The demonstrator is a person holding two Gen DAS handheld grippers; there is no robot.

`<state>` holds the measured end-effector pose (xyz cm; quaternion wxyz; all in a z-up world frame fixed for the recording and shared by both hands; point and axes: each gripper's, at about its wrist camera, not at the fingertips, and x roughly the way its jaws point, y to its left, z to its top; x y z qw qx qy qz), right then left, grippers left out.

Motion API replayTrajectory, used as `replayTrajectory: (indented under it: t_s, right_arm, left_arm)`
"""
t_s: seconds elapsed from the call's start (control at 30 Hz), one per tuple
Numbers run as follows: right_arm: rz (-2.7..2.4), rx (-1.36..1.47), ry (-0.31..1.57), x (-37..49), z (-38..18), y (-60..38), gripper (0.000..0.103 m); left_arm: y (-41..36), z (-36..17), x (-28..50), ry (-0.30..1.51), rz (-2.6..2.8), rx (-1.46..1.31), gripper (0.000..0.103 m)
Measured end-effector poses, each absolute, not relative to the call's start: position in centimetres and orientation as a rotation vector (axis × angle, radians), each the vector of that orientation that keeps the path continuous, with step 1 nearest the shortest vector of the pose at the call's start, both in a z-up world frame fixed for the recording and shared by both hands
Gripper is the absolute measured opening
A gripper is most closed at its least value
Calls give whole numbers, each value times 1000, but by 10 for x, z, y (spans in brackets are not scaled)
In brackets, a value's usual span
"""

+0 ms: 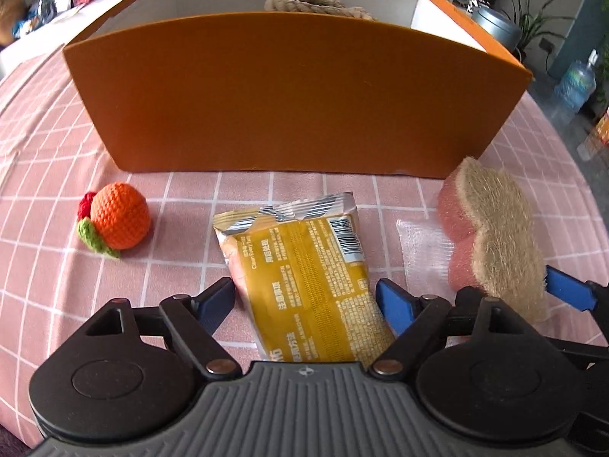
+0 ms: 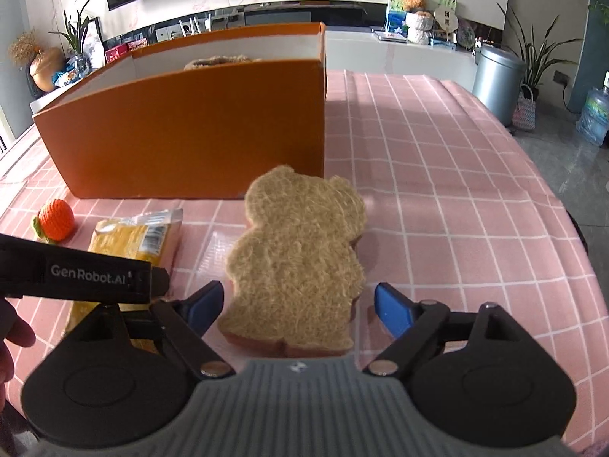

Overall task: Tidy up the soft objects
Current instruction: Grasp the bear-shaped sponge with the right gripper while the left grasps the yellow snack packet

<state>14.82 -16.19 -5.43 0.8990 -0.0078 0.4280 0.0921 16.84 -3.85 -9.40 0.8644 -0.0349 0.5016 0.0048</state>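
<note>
A yellow packaged sponge cloth [image 1: 300, 274] lies on the pink checked tablecloth between the open fingers of my left gripper [image 1: 304, 301]; it also shows in the right wrist view [image 2: 129, 243]. A bear-shaped scouring sponge [image 2: 297, 262], tan on top and pink underneath, lies between the open fingers of my right gripper [image 2: 298, 306]; it also shows in the left wrist view [image 1: 495, 243]. A crocheted orange [image 1: 118, 221] sits to the left, also seen in the right wrist view [image 2: 57, 219]. The orange box [image 1: 289, 103] stands behind them, also in the right wrist view [image 2: 190, 129], with a tan soft item [image 1: 316, 3] inside.
A clear plastic wrapper [image 1: 422, 251] lies flat between the pack and the sponge. The table edge falls off to the right [image 2: 571, 251]. A metal bin [image 2: 498, 80] and a water bottle [image 2: 593, 114] stand on the floor beyond. The left gripper's body [image 2: 76, 274] crosses the right view.
</note>
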Motion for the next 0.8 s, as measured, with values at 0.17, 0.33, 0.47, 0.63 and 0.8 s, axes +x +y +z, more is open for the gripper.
replayTrajectory:
  t_s: [0.17, 0.33, 0.47, 0.63, 0.8]
  right_arm:
    - [214, -9, 892, 148, -57, -164, 85]
    - [198, 58, 868, 148, -52, -171, 85]
    - [194, 120, 864, 155, -51, -173, 85]
    - [202, 104, 868, 159, -54, -165, 84]
    - [198, 95, 875, 158, -57, -163, 75]
  left_arm:
    - [-37, -94, 166, 1034, -29, -36, 87]
    - [-17, -91, 165, 1057, -80, 27, 86]
    - [-14, -91, 162, 1043, -77, 80, 93]
    - [-20, -98, 156, 1016, -56, 80, 95]
    - [-14, -100, 143, 986, -72, 48, 82]
